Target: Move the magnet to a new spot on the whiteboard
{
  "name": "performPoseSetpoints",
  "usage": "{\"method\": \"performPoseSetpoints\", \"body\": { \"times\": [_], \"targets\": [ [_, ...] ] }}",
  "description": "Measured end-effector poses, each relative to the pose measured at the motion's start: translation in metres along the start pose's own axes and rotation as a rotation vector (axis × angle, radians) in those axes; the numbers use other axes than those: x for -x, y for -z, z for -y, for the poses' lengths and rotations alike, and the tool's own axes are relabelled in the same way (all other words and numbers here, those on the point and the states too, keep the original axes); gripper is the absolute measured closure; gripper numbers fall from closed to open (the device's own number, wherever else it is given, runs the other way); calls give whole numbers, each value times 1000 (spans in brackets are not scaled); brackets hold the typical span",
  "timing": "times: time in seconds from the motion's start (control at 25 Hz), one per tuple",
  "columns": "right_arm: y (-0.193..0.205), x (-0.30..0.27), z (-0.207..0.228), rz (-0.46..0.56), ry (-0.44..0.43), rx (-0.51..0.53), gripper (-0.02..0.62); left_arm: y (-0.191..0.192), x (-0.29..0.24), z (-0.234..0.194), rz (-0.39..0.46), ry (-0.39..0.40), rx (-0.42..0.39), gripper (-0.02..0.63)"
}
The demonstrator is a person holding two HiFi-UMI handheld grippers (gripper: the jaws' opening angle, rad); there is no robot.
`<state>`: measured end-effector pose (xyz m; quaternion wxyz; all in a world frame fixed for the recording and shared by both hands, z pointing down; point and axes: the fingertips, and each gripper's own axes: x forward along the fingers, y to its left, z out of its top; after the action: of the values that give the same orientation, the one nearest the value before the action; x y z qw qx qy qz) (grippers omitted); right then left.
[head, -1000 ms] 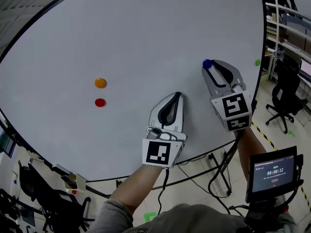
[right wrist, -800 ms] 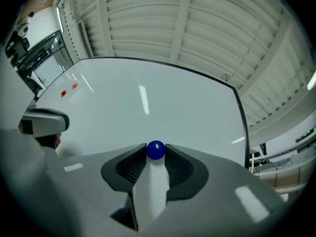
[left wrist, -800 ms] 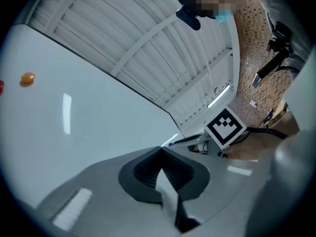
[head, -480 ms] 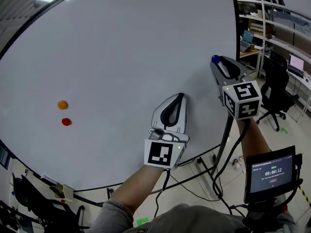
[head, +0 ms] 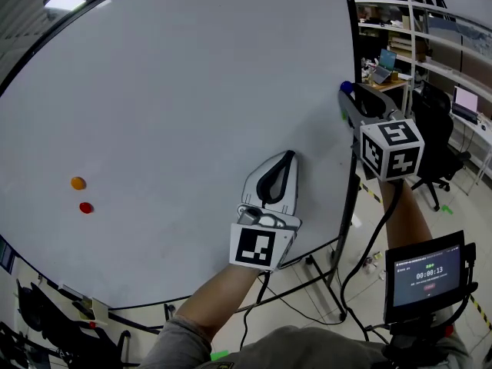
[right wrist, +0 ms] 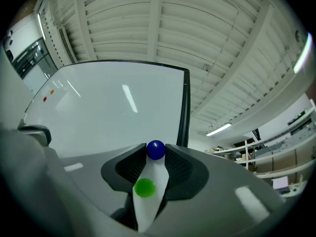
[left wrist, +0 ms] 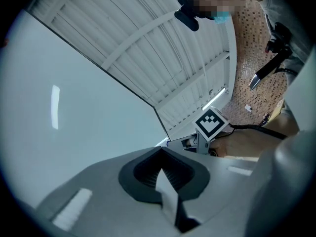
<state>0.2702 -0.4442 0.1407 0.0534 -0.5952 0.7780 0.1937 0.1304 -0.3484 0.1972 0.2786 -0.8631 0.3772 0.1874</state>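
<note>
The right gripper (head: 352, 94) has its jaws closed on the blue magnet (right wrist: 156, 150), pinched at the very fingertips. That is probably so it can be set flat on the whiteboard (head: 192, 91) without the jaws fouling. In the head view it sits at about two o'clock by the board's right edge, and I cannot tell whether it touches the surface. The left gripper (head: 286, 157), jaws drawn together on nothing, waits toward five o'clock, seemingly parked clear. An orange magnet (head: 78, 183) and red magnet (head: 85, 207) occupy eight o'clock — spots to avoid.
</note>
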Motion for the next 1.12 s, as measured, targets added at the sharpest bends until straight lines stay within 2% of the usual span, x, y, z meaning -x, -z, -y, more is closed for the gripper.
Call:
{"method": "performPoseSetpoints", "body": {
  "times": [0.16, 0.52, 0.92, 1.12],
  "targets": [
    [-1, 0, -3, 12, -44, -80, 466, 2, 0, 0, -3, 2, 3, 607],
    [2, -2, 1, 16, -49, -105, 460, 2, -1, 1, -2, 0, 5, 607],
    [10, -4, 4, -5, -36, -92, 442, 5, 1, -7, -5, -19, 10, 608],
    [10, 4, -4, -6, -10, -17, 443, 4, 3, -13, -10, -26, 9, 607]
  ]
}}
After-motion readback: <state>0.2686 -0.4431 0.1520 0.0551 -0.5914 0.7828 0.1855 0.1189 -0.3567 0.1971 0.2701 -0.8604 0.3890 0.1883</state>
